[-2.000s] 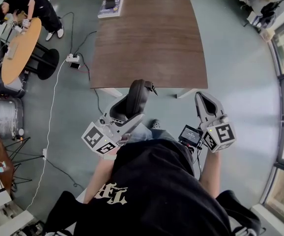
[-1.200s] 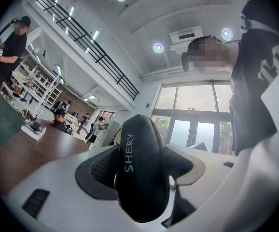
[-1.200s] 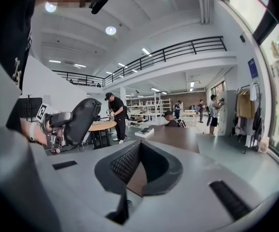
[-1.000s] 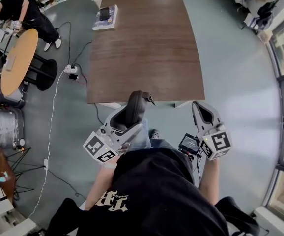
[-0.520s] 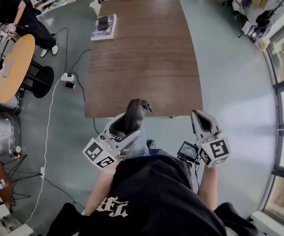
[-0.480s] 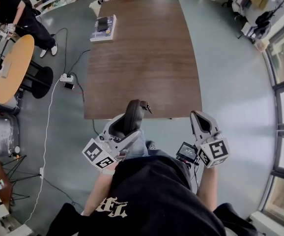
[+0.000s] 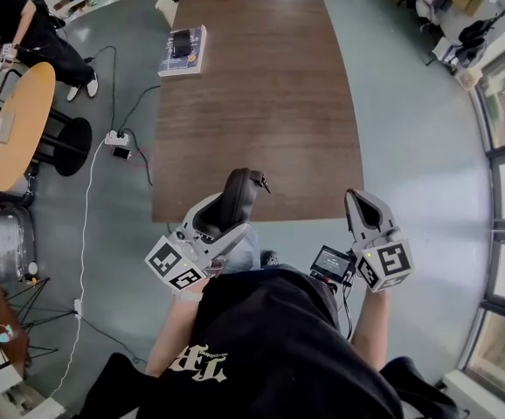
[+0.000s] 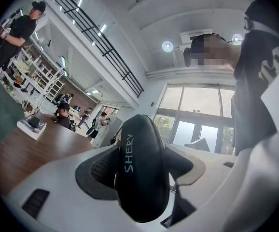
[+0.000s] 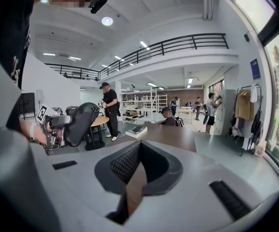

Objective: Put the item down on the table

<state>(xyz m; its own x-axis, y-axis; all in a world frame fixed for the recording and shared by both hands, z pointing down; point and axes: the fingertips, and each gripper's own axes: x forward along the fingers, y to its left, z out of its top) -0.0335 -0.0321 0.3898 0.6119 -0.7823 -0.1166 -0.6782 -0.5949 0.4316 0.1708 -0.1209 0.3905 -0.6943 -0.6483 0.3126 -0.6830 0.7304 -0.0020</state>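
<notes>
At the near edge of the brown table (image 7: 261,103), the left gripper (image 7: 224,221) is pinching a black case (image 7: 238,197) between its jaws and is holding it in the air, clear of the tabletop. Beside it, the right gripper (image 7: 363,208) is hovering empty, its jaws drawn together.

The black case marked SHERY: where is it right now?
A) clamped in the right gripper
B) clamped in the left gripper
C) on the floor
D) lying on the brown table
B: the left gripper is shut on the black case, its jaws pressing both sides.
</notes>
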